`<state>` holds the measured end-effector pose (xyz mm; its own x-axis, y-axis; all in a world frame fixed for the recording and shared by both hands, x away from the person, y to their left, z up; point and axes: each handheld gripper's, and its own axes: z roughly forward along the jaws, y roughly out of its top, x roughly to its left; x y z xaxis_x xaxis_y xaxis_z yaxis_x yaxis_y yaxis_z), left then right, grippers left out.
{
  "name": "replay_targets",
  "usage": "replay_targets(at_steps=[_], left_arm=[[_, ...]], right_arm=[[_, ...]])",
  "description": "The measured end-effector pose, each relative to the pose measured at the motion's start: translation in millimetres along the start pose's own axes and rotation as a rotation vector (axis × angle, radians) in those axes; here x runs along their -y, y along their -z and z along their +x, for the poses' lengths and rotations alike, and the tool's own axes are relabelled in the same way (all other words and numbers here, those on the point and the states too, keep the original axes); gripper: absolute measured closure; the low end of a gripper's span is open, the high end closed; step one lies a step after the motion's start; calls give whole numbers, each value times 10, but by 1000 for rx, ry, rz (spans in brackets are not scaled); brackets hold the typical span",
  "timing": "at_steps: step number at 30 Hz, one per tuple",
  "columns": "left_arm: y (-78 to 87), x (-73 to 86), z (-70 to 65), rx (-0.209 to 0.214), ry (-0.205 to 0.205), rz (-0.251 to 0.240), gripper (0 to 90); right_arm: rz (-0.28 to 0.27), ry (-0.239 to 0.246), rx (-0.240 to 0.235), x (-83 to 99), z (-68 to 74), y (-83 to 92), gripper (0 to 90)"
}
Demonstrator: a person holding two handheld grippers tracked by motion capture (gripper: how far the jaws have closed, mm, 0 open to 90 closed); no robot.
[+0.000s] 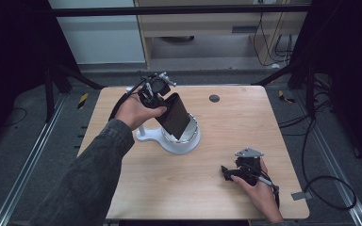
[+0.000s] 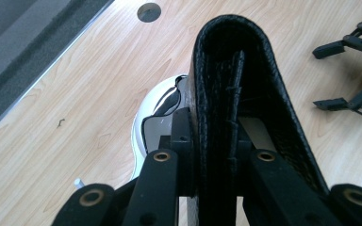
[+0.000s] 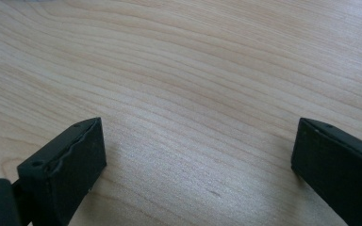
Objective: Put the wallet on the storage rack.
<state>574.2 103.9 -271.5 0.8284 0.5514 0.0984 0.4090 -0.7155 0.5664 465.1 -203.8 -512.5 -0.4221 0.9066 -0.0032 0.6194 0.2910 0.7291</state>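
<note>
Right gripper [image 1: 226, 173] rests low at near right of the light wood table [image 1: 169, 188], jaws wide apart, nothing between. Left gripper [image 1: 167, 110] clamps a black leather wallet [image 1: 174, 115], tilted, over a white shiny-topped stand [image 1: 181, 139] mid-table. Grey grommet [image 1: 214, 98] at far edge. Dark floor, metal rails, loose cables around; pale cabinets behind.

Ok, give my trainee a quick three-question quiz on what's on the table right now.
1. True or false: the left gripper is shut on the black leather case.
2. What stands right under that case: A) white round scale, B) a red bowl, C) a cardboard box?
3. Fill in: the right gripper has its jaws ____ over the bare wooden table.

Key: 1 true; 2 A; 3 open.
</note>
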Motion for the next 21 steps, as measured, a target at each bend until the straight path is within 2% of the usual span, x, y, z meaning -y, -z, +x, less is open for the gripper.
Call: replay_targets(at_steps=[14,21], left_arm=[[-433,-69,29,19,-2,68,789],[-526,-80,43,25,9,78,788]], right_arm=[[-3,0,6,2,8,-2,38],[0,4,7,1,11,0,36]])
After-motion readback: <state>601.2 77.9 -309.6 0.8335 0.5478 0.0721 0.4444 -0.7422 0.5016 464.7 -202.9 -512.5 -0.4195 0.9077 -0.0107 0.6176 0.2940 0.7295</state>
